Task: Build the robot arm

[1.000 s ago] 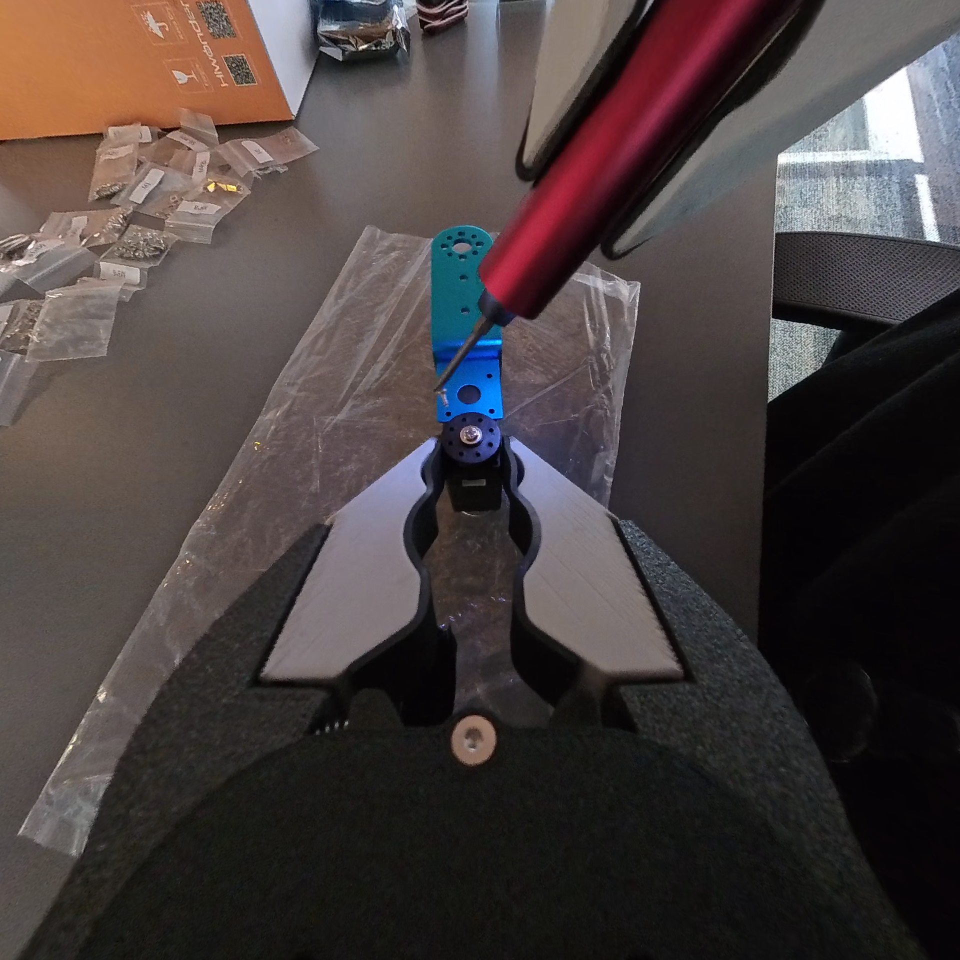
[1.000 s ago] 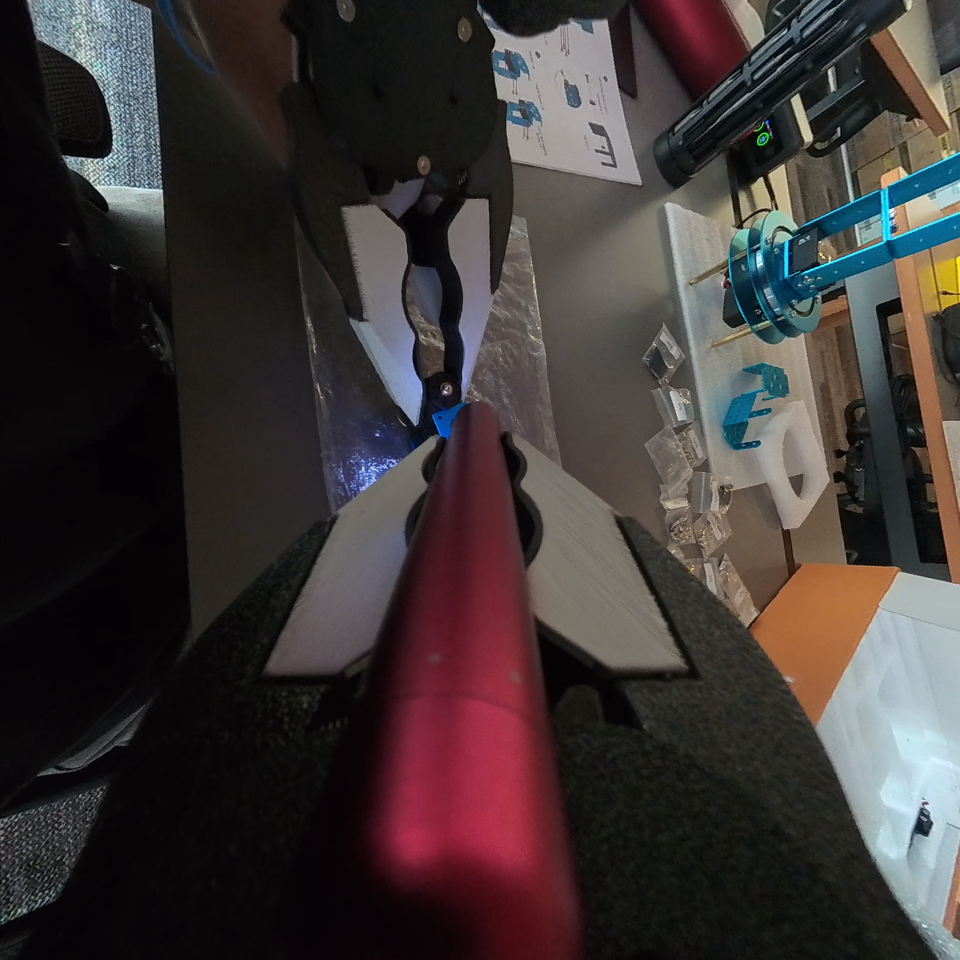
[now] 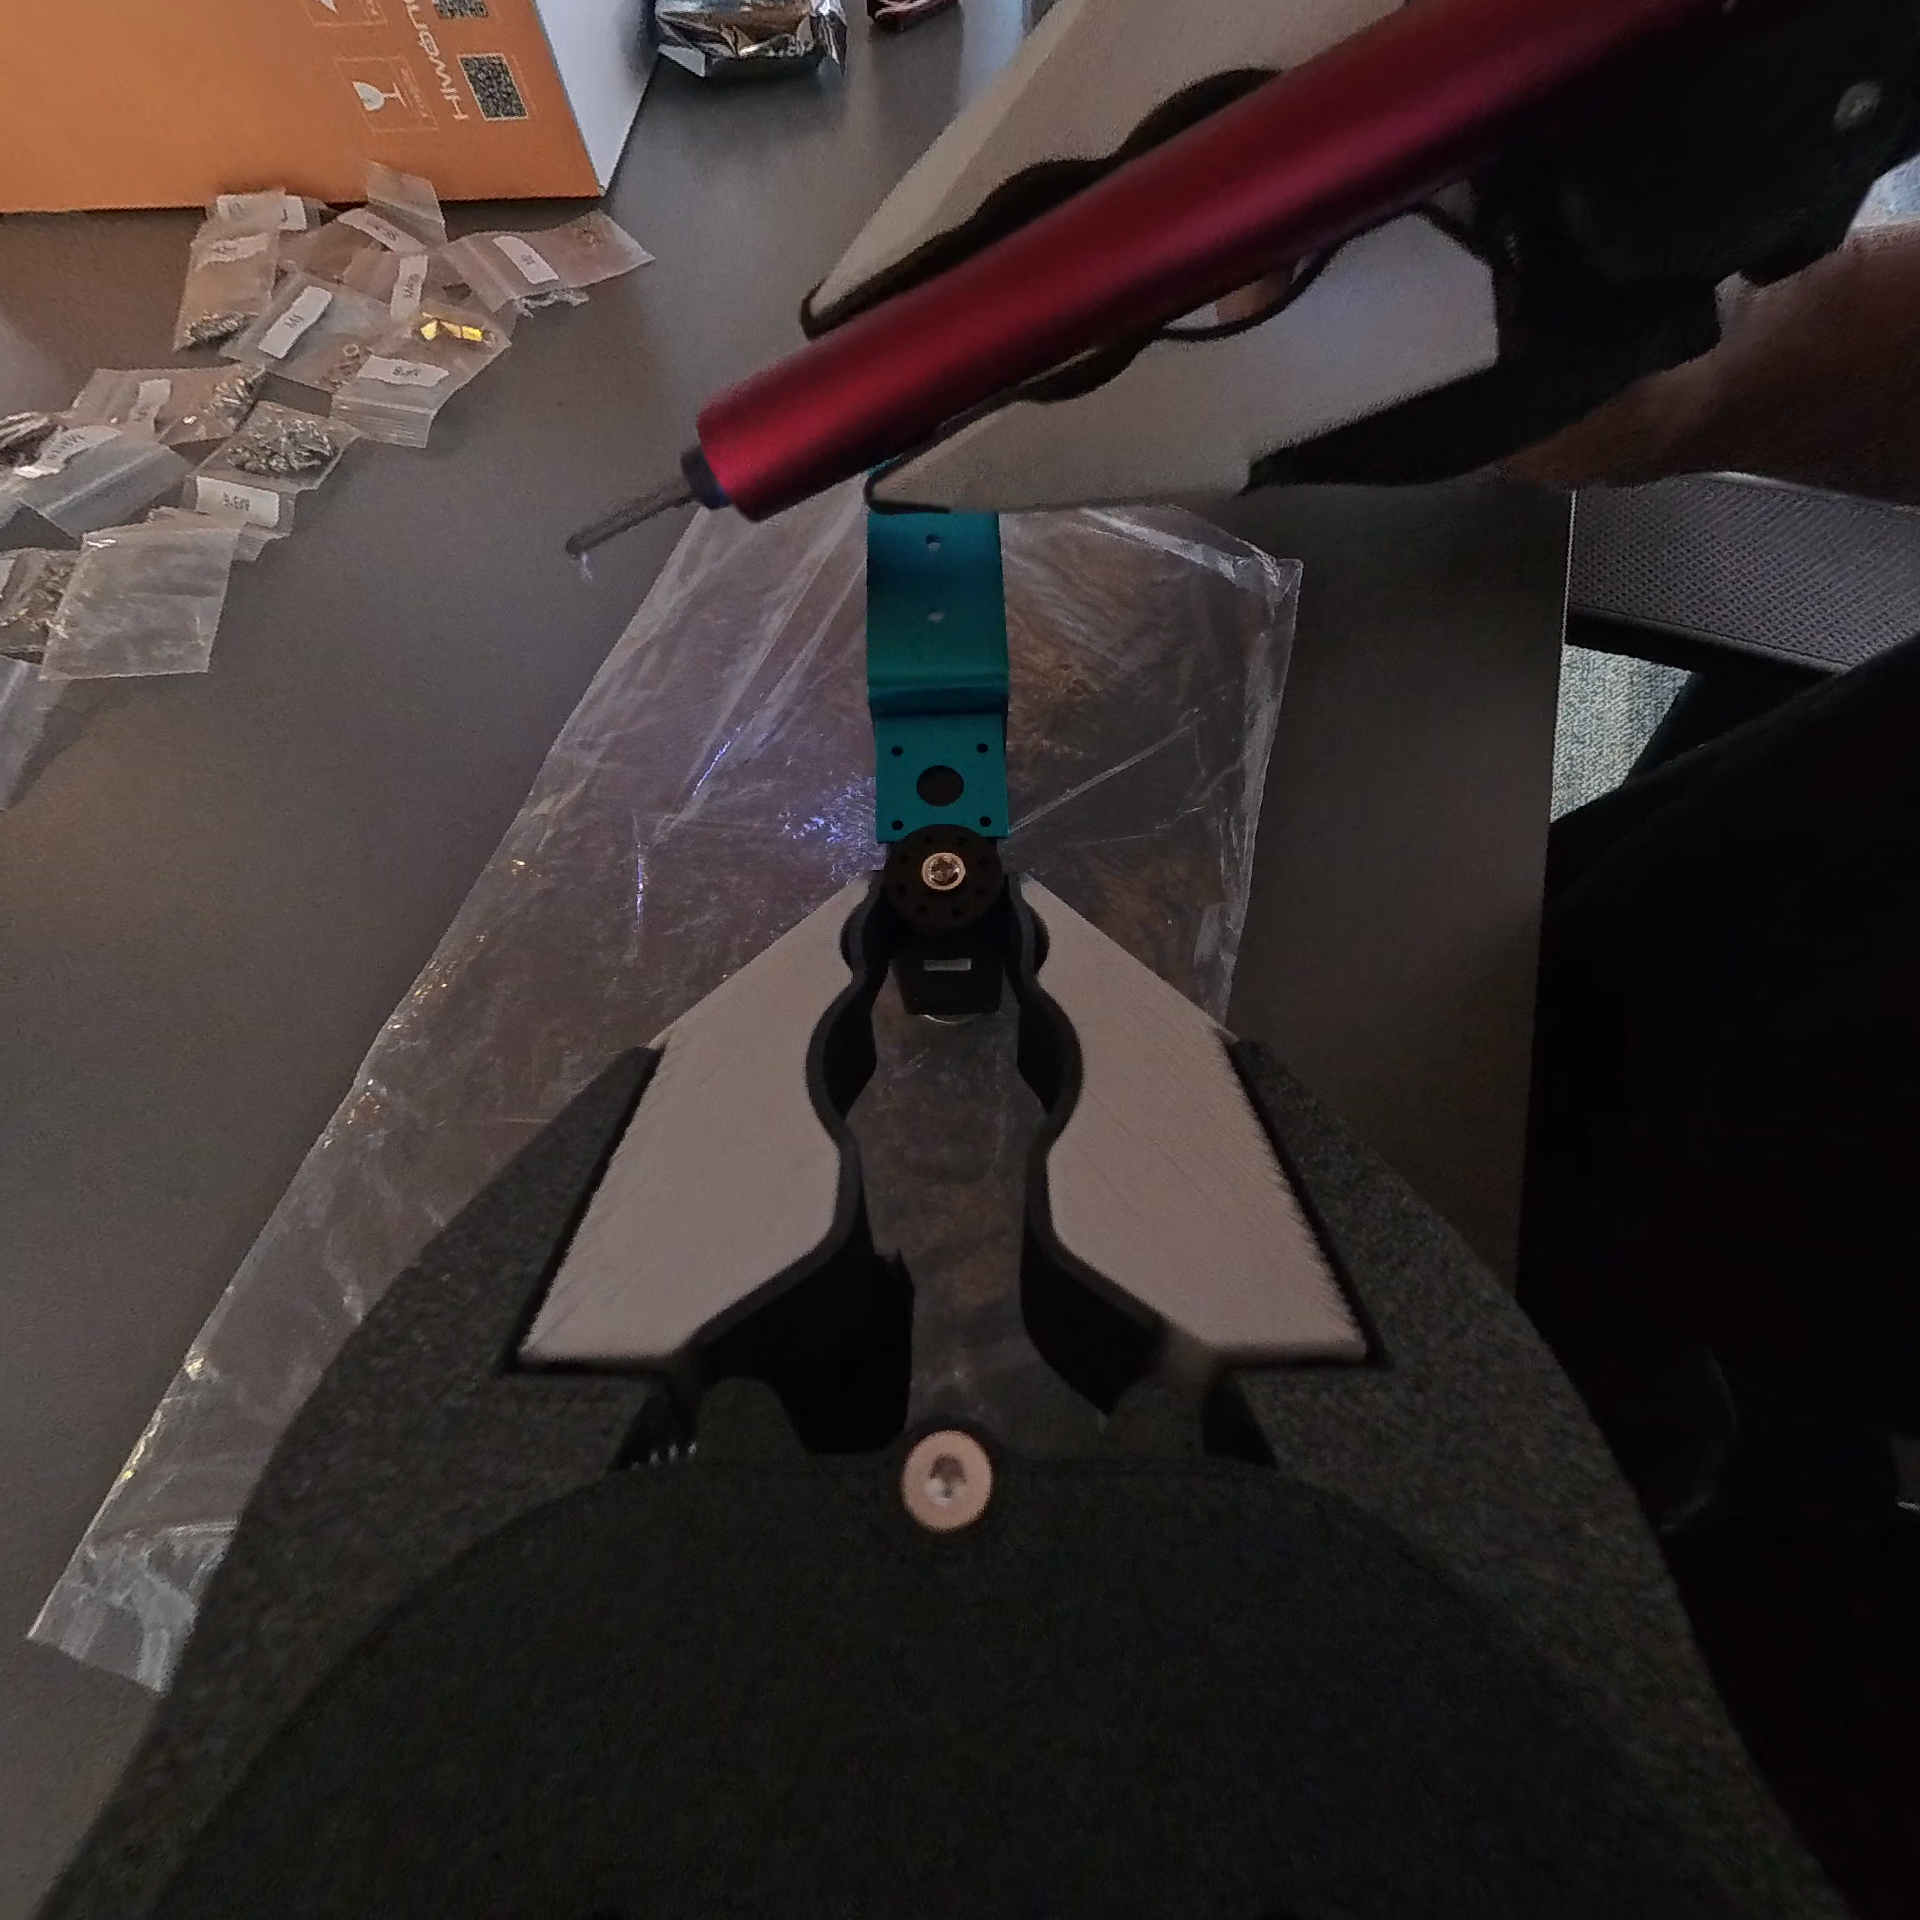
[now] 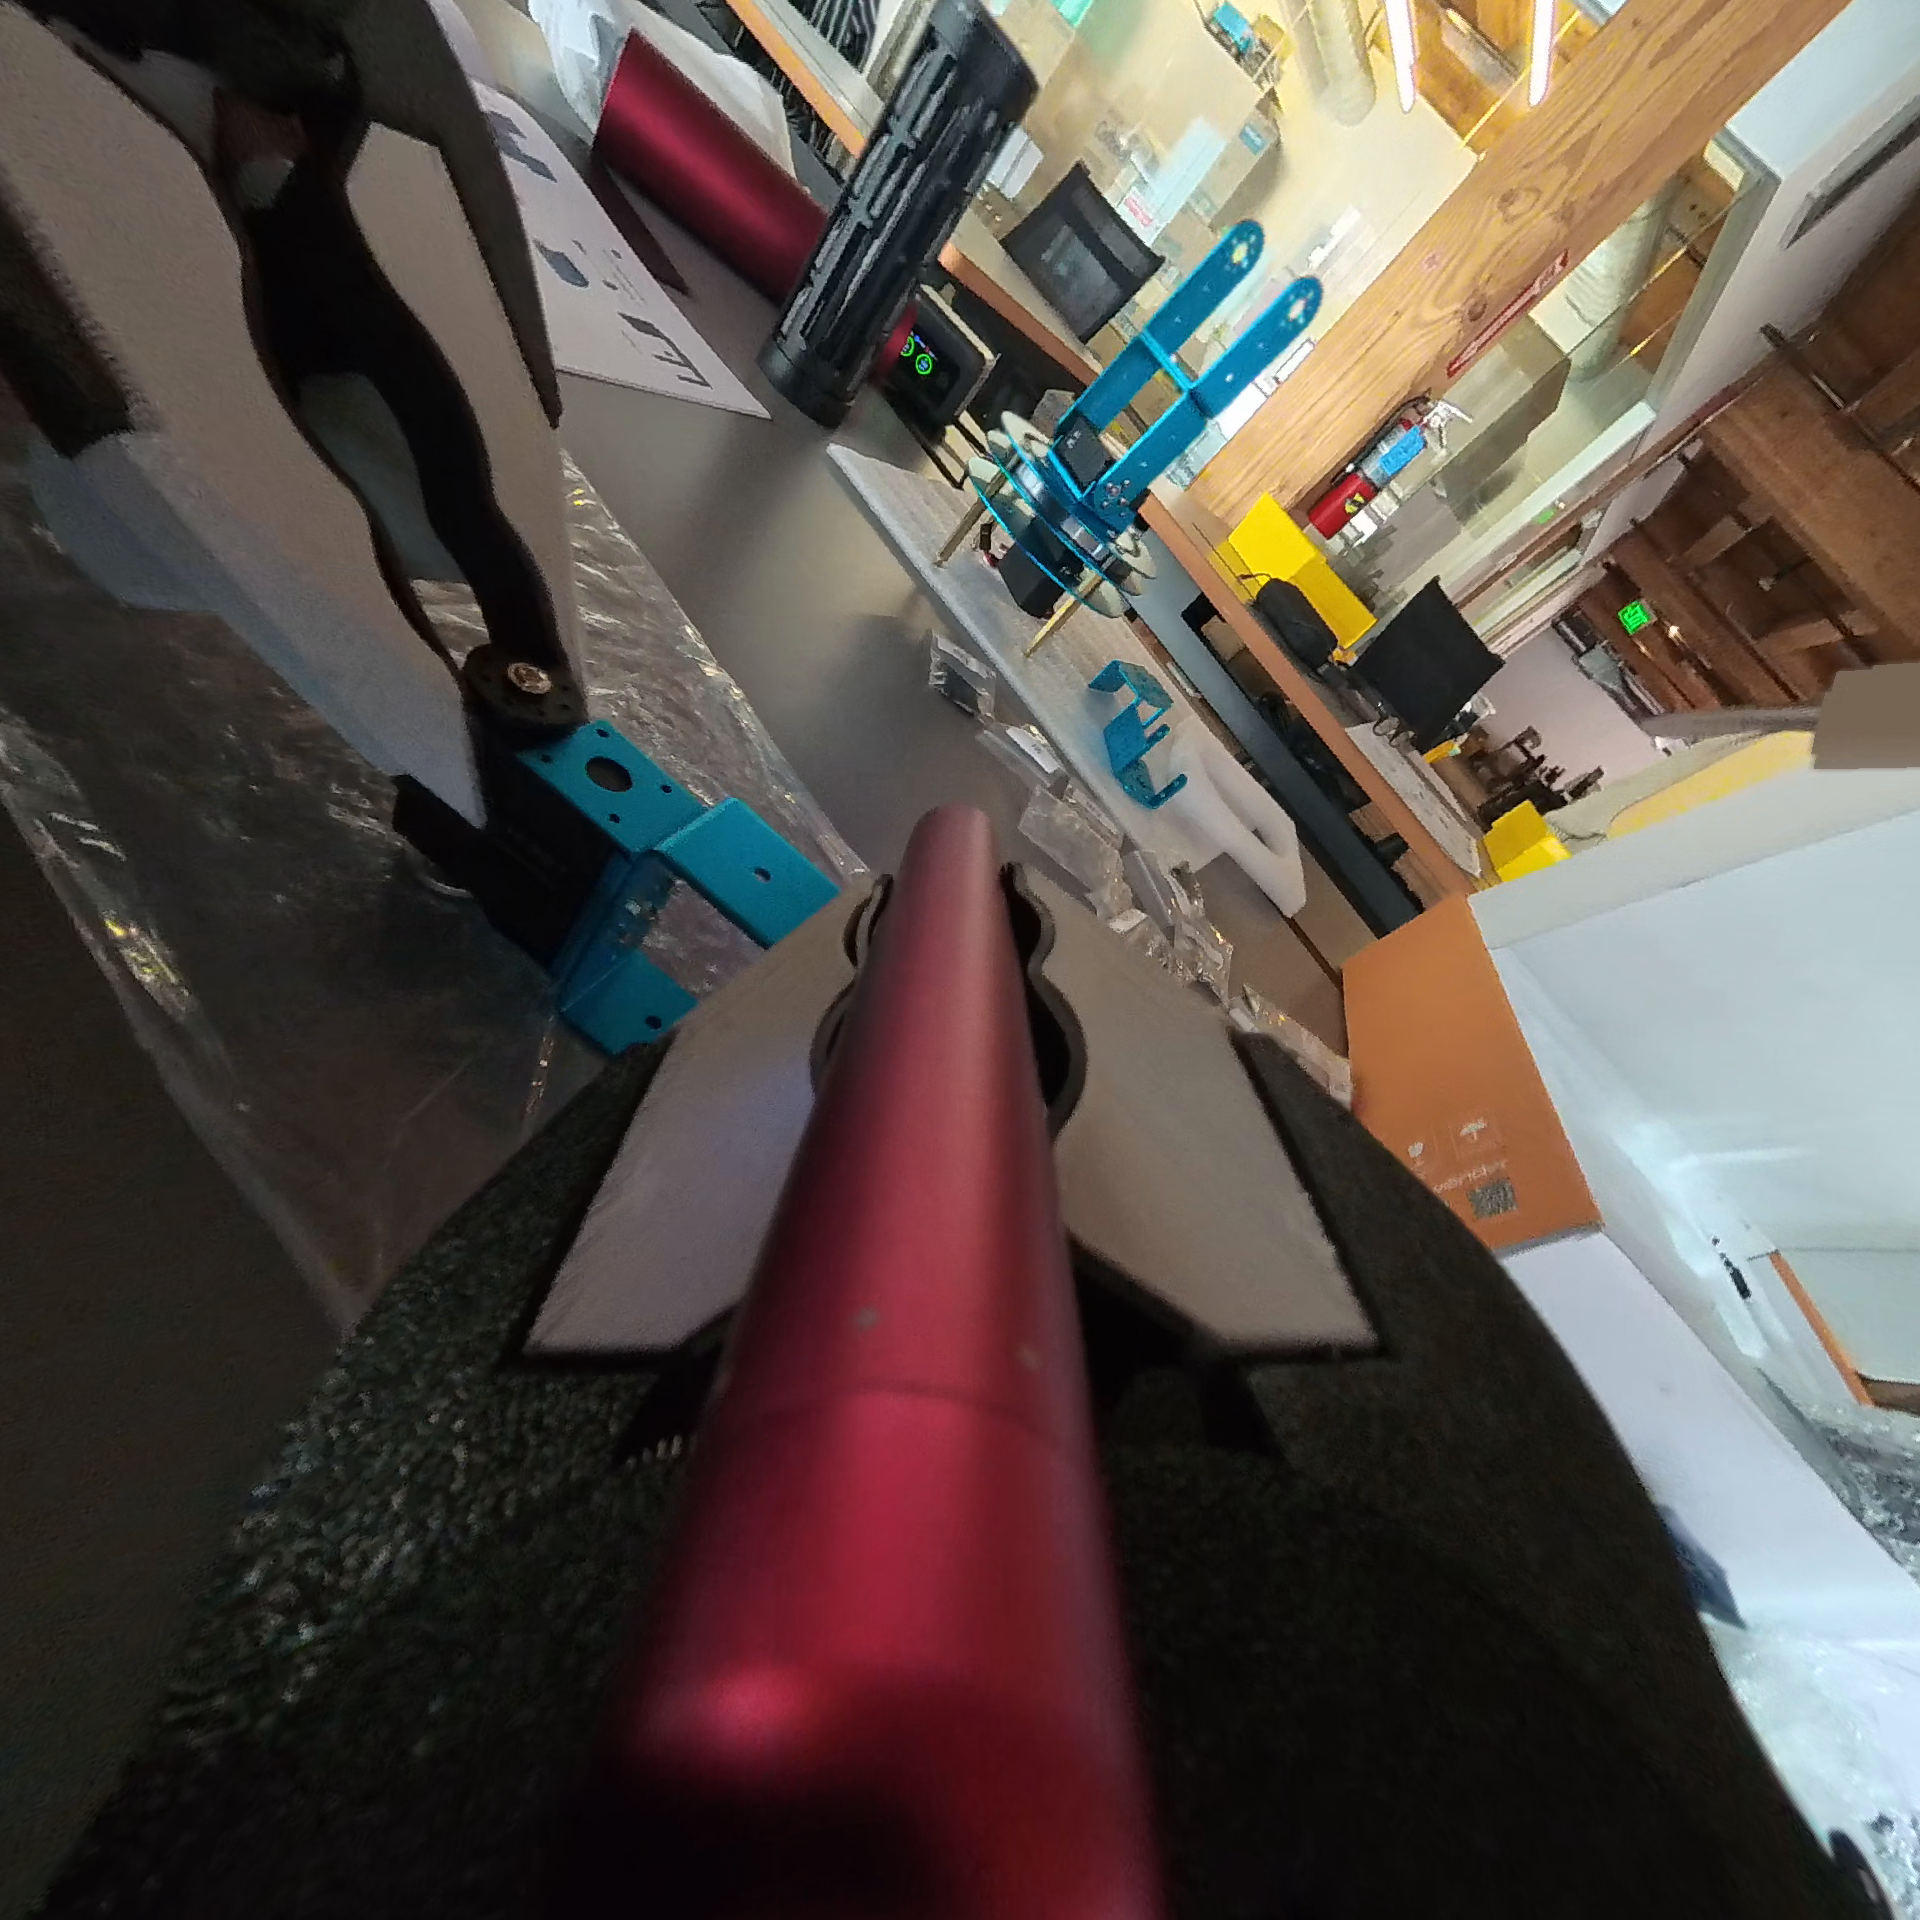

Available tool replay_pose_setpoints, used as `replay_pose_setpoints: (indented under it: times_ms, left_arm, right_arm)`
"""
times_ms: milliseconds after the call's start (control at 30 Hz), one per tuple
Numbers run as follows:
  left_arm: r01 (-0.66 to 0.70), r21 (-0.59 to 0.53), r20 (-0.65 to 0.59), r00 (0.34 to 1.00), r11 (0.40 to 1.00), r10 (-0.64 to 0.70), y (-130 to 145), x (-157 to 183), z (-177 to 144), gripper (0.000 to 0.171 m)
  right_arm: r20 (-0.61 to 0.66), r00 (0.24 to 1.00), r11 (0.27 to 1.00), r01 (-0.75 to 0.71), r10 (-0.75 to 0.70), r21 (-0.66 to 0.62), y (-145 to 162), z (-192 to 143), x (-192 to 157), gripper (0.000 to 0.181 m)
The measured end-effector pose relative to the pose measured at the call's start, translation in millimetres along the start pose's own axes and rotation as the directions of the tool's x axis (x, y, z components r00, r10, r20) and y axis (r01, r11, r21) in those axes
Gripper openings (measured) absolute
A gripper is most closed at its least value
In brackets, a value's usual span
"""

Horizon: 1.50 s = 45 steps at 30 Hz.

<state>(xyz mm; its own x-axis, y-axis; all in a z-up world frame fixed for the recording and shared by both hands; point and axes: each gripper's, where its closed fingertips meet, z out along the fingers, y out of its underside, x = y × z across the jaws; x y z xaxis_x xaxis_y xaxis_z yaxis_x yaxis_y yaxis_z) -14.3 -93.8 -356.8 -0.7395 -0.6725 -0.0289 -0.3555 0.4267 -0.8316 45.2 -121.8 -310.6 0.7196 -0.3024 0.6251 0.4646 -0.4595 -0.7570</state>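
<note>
Dark grey counter [image 3: 312, 987], workshop room behind with timber beams and shelving.

- Clear plastic bag [image 3: 623, 935]: flat on the counter, under the work.
- Left gripper [image 3: 943, 935]: fingers pinched on a small black servo [image 3: 951, 977] with a round horn, standing on the bag.
- Blue metal bracket [image 3: 938, 665]: touching the servo's horn end, extending away from it; several bracket holes show empty, one screw sits in the horn centre.
- Right gripper [image 4: 940, 914]: clamped around a red screwdriver [image 4: 904, 1299]; its bit points left, above the counter and clear of the bracket.
- Small labelled hardware bags [image 3: 260, 395]: scattered well left.
- Orange box [image 3: 260, 94]: far left edge.
- Blue assembled base [image 4: 1101, 488]: on white foam, well apart.
</note>
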Motion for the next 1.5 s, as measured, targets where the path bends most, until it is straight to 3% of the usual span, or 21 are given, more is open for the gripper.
replay_pose_setpoints:
  times_ms: [1300, 1500]
  left_arm:
    - [0.004, 0.009, -0.001, 1.0, 1.0, -0.004, 1.9, -2.3, -5.0, 0.02]
    - [-0.01, 0.004, 0.009, 1.0, 1.0, 0.01, 3.3, -1.6, -4.5, 0.02]
  right_arm:
    - [0.016, 1.0, 1.0, 0.013, -0.013, 0.001, 3.0, 2.2, -4.5, 0.022]
    - [0.076, 0.997, 0.999, -0.013, 0.01, 0.046, -24.7, -10.1, 2.9, 0.021]
